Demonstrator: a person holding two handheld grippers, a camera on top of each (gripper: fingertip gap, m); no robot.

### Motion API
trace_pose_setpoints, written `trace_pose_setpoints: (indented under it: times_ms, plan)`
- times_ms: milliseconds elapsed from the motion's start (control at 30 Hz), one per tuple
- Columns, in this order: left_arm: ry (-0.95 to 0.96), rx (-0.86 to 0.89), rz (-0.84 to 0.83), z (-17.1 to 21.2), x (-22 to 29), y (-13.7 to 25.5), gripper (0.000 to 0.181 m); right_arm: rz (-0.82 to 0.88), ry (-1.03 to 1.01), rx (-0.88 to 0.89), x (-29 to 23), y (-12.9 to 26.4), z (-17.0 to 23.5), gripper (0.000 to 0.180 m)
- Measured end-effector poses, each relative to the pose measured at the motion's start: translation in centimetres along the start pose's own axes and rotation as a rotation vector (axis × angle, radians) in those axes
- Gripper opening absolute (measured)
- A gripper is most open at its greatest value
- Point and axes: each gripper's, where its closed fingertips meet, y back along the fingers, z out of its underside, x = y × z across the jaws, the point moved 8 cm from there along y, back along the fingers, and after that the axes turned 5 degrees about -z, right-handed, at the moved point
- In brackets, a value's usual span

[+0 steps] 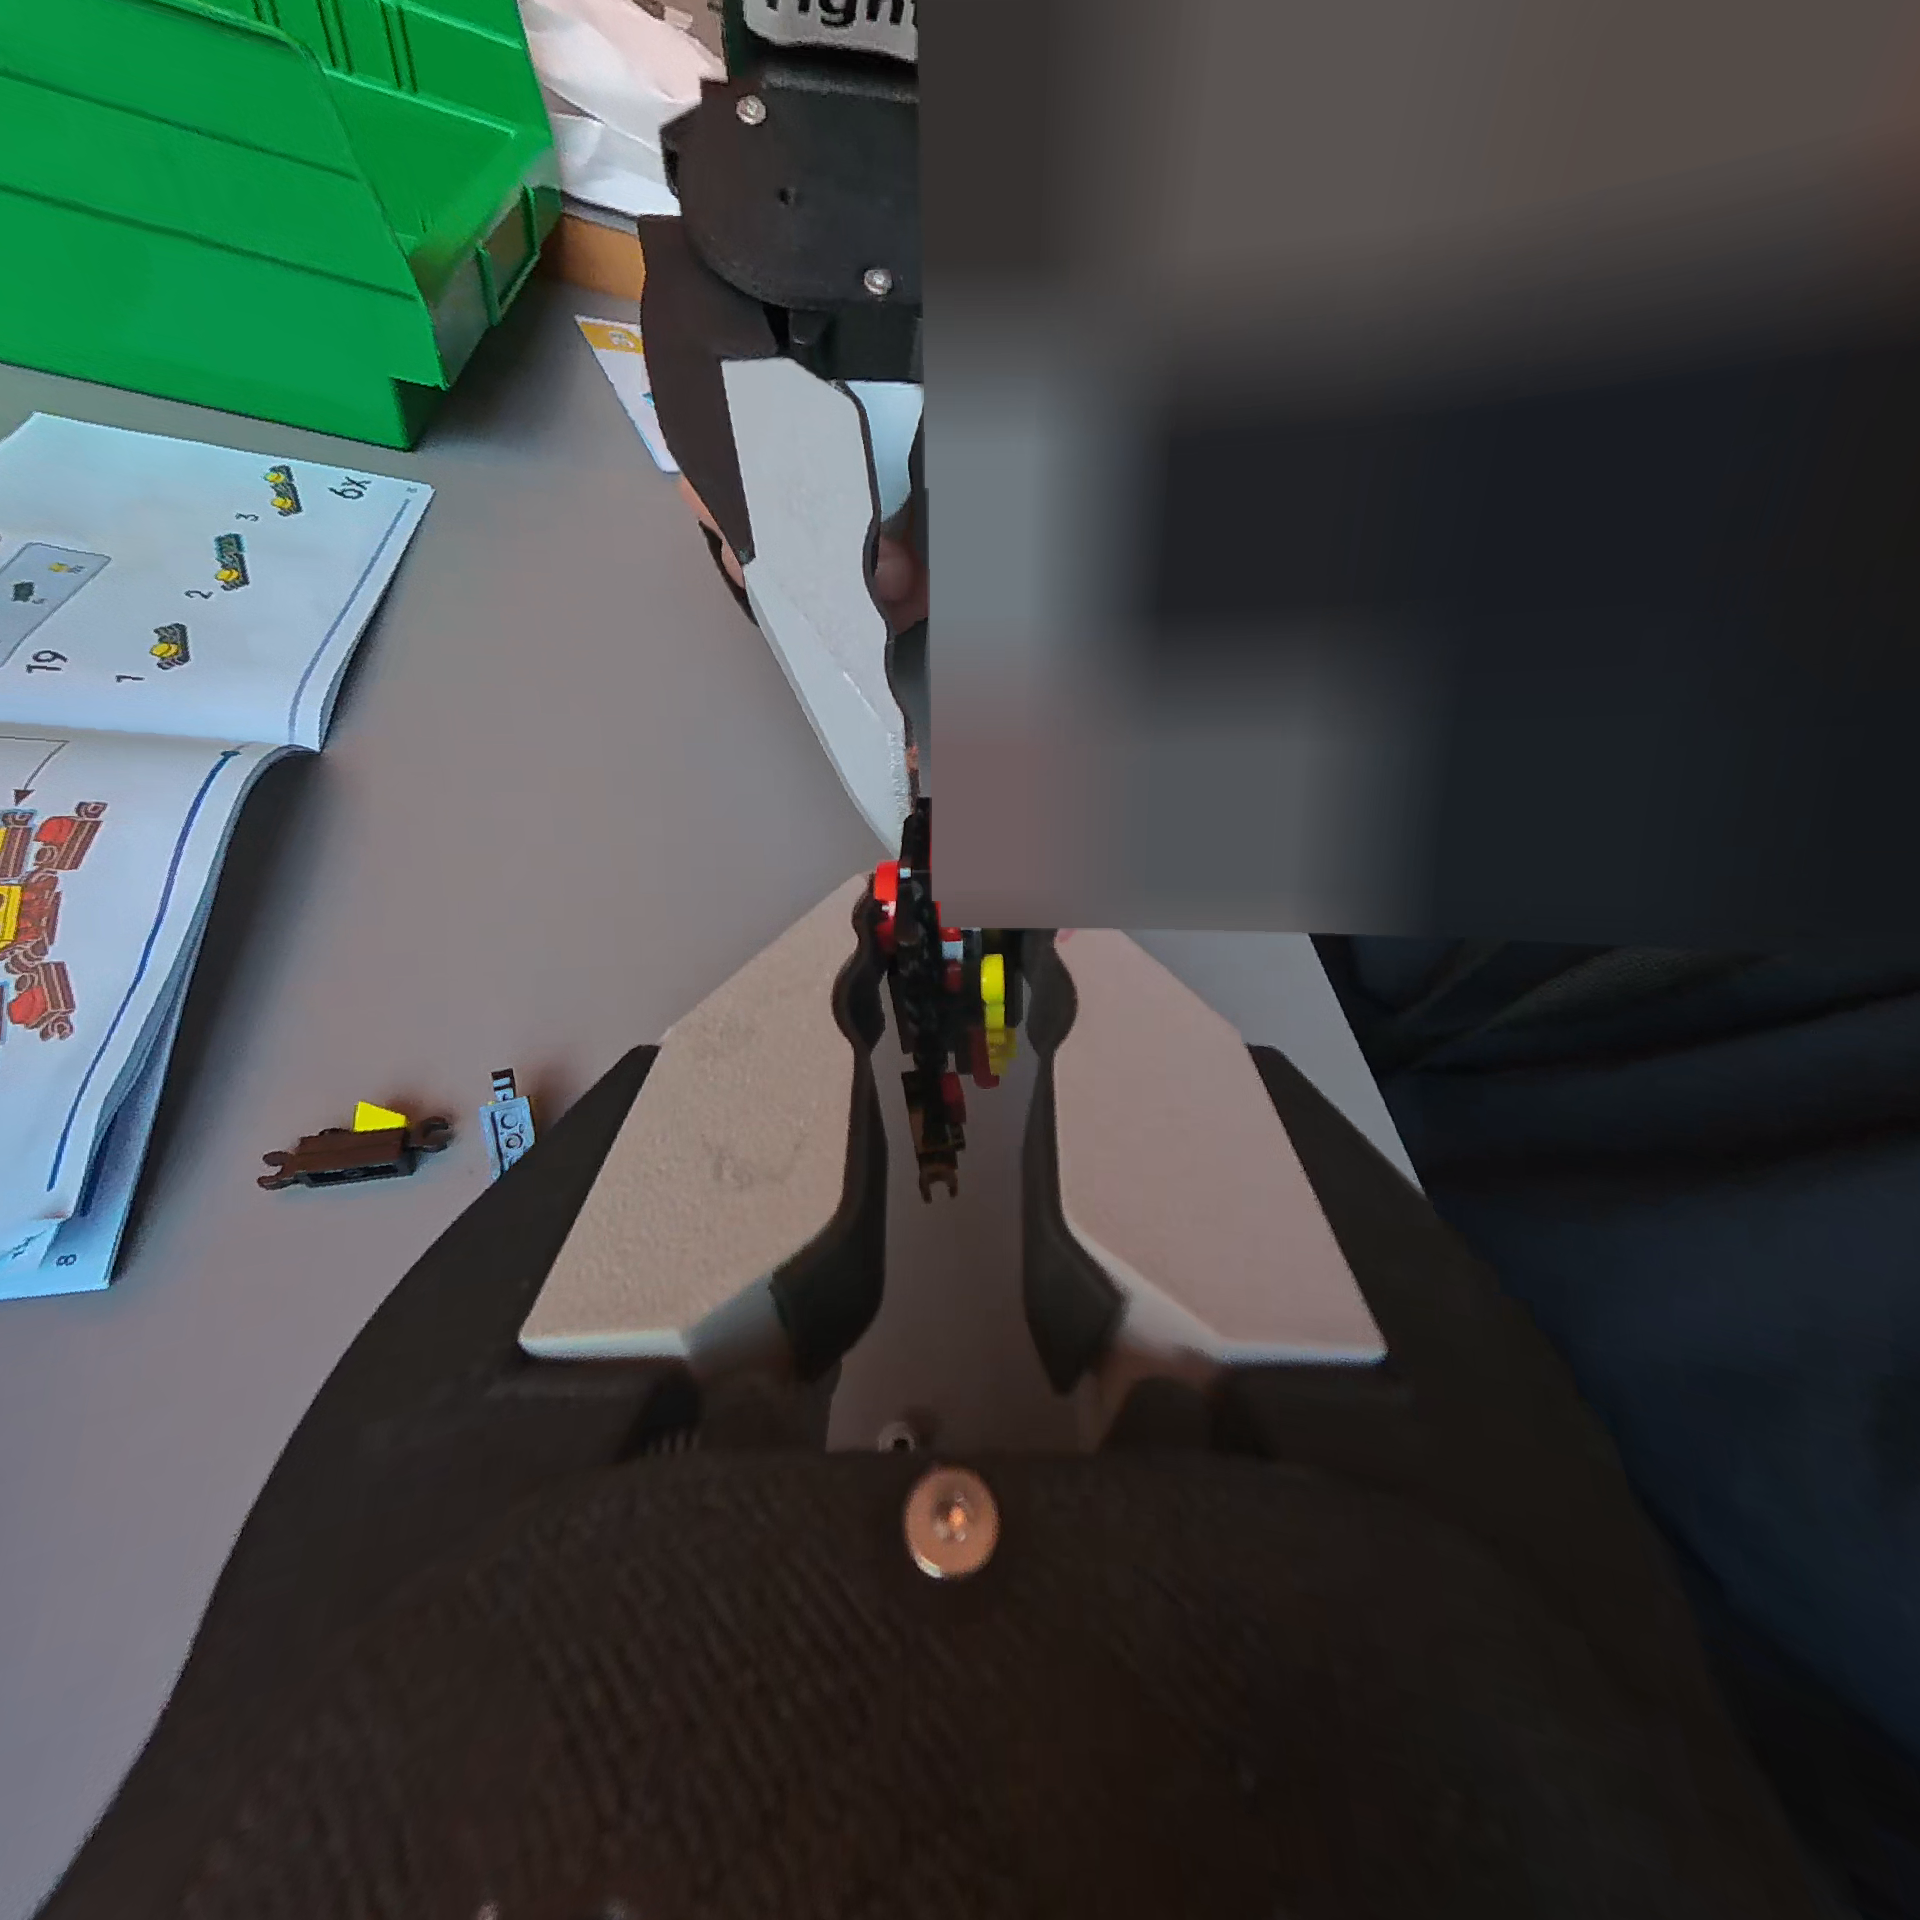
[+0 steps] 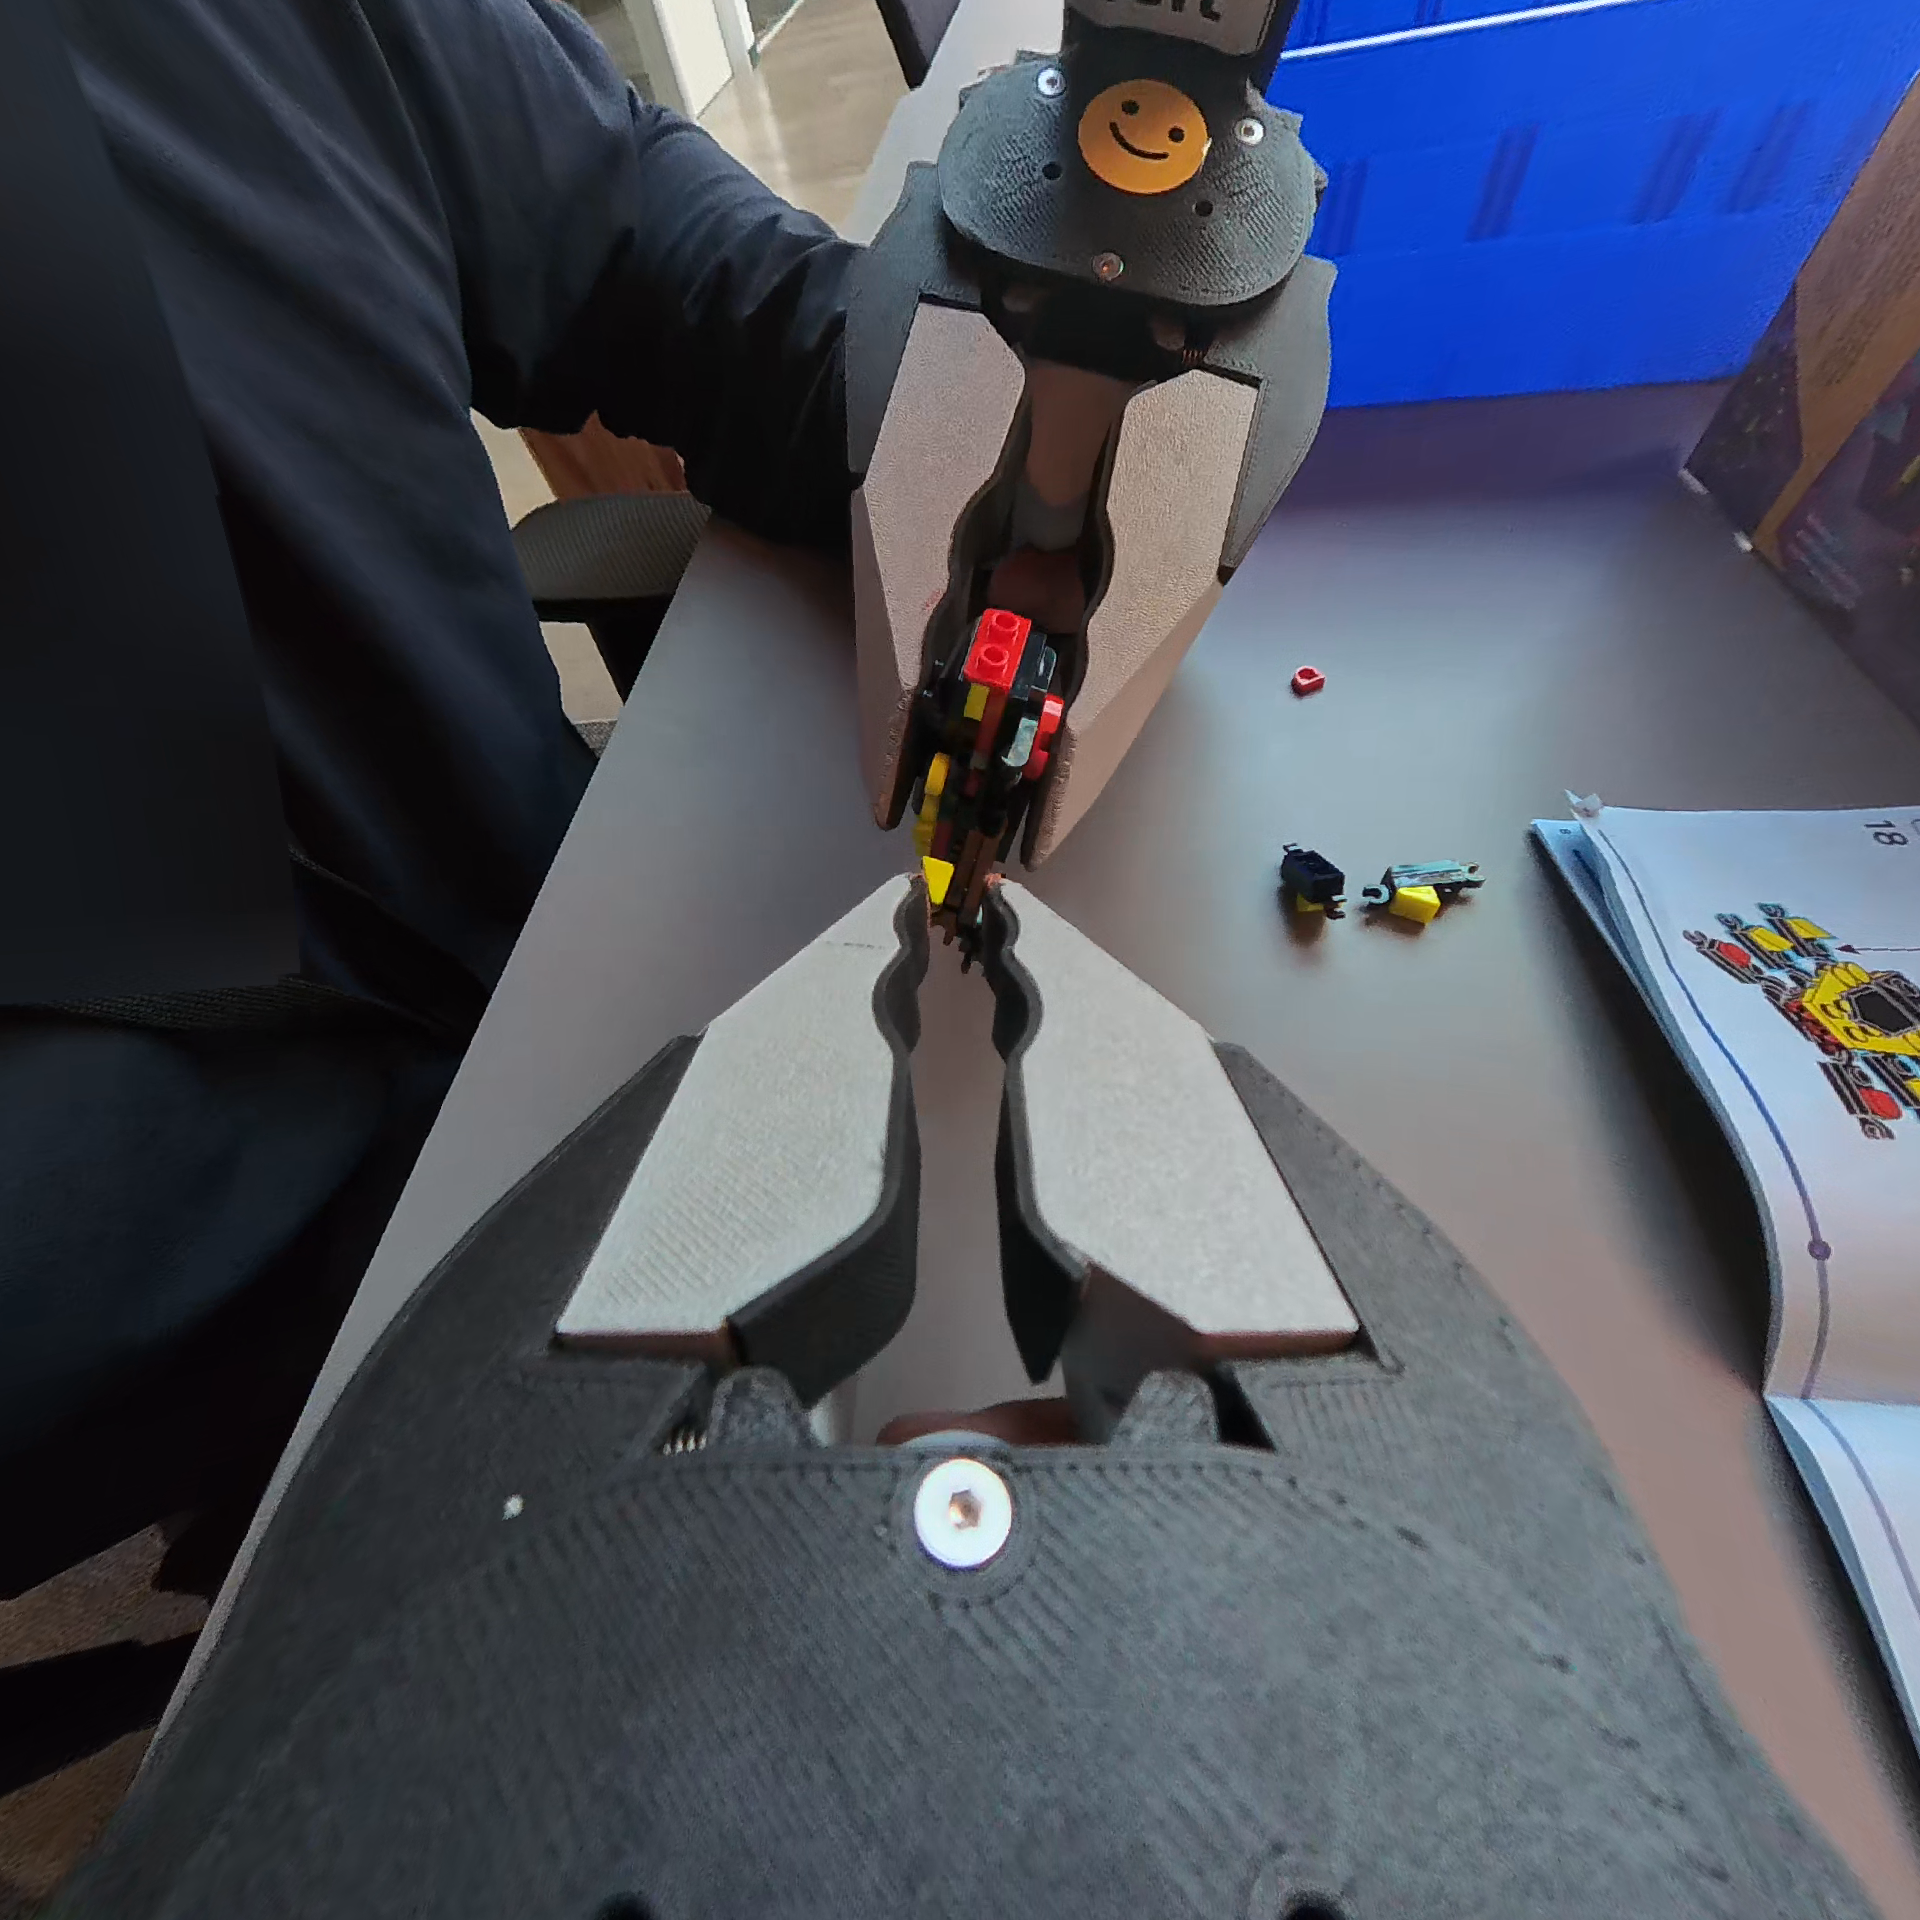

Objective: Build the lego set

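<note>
One model (image 2: 982, 743), clamped by the left gripper (image 1: 951, 987); the right gripper (image 2: 961, 920) pinches its tip. Only the right wrist view shows one loose red piece (image 2: 1307, 681) at two o'clock.

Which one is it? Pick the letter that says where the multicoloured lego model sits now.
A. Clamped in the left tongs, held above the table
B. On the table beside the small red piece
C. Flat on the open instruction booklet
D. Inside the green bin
A: in the right wrist view the left tongs are shut on the lego model, held off the grey table, with the right tongs pinching its lower tip.
</note>
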Motion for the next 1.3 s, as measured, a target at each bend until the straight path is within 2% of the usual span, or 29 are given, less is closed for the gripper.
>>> trace_pose_setpoints:
  times_ms: [1167,1300]
  plan:
    - [-0.004,0.03,-0.026,-0.13,0.1,0.13,0.022,0.018,0.042,0.065,0.07,-0.17,-0.12,0.007]
    - [0.057,0.053,-0.002,-0.39,-0.63,0.14,0.023,-0.001,0.003,0.09,0.67,0.16,-0.15,0.007]
